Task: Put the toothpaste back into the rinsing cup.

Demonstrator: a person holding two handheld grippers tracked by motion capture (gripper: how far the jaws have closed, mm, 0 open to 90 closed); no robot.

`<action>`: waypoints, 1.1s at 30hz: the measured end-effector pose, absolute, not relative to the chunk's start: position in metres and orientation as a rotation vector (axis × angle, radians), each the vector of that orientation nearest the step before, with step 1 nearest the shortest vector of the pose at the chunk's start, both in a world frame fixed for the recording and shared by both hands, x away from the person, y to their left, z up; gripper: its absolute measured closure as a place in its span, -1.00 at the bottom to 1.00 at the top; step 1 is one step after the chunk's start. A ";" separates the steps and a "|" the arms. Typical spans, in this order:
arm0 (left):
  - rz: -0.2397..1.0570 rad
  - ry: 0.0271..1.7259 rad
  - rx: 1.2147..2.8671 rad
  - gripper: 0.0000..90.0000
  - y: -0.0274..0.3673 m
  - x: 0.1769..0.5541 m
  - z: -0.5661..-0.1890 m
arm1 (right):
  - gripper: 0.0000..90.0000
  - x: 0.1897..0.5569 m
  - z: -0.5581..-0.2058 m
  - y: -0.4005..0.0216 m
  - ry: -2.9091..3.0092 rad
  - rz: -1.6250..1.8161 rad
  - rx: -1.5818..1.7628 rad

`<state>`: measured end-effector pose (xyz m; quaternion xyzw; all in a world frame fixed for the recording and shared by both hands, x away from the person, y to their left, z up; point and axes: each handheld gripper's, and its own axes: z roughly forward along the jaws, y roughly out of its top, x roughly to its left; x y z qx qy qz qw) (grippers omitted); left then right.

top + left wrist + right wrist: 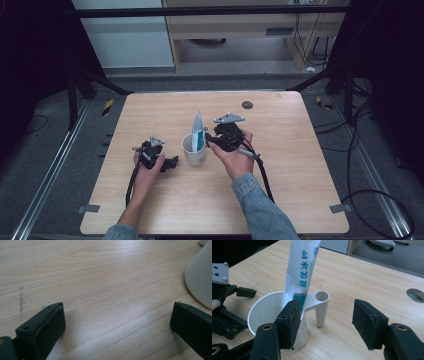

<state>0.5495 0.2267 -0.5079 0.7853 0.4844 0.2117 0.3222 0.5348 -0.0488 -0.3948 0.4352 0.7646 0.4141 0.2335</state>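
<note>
Toothpaste tube [198,131] stands upright in a white cup [194,150] at the middle of the wooden table [280,190] in the high view, its flat crimped end uppermost and leaning a little toward the far edge. The left gripper [170,163] rests low on the table just beside the cup's left wall, and the right gripper [210,140] sits at the cup's right rim, close to the tube.

Through the left gripper view, both black jaws stand wide apart over bare wood with nothing between them; the cup's pale wall [200,282] curves in at the right edge, clear of the pads.

Through the right gripper view, the jaws gape with only open air between them. The tube [302,270] rises from inside the cup [267,312] behind the left jaw, and the cup's looped handle [319,306] juts out between the jaws, untouched.

The step in hand looks like letting go of the tube after seating it in the cup. To do it well, I would draw the right gripper straight back and slightly up, keeping the left jaw from brushing the tube or catching the handle, since a light cup could tip easily. The left gripper is well placed to steady the cup's wall if it wobbles.
</note>
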 end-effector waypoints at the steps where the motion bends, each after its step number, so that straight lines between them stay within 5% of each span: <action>1: 0.556 1.272 2.062 -1.00 0.227 0.549 -0.508 | -0.14 0.534 -0.395 -0.051 2.099 1.133 1.195; 15: 0.555 1.273 2.061 -1.00 0.227 0.550 -0.508 | -0.35 0.537 -0.393 -0.094 2.091 1.089 1.201; 27: 0.556 1.272 2.063 -1.00 0.227 0.550 -0.508 | -0.73 0.537 -0.418 -0.136 2.153 1.024 1.280; 33: 0.556 1.272 2.063 -1.00 0.227 0.549 -0.508 | -0.73 0.536 -0.435 -0.152 2.170 0.971 1.310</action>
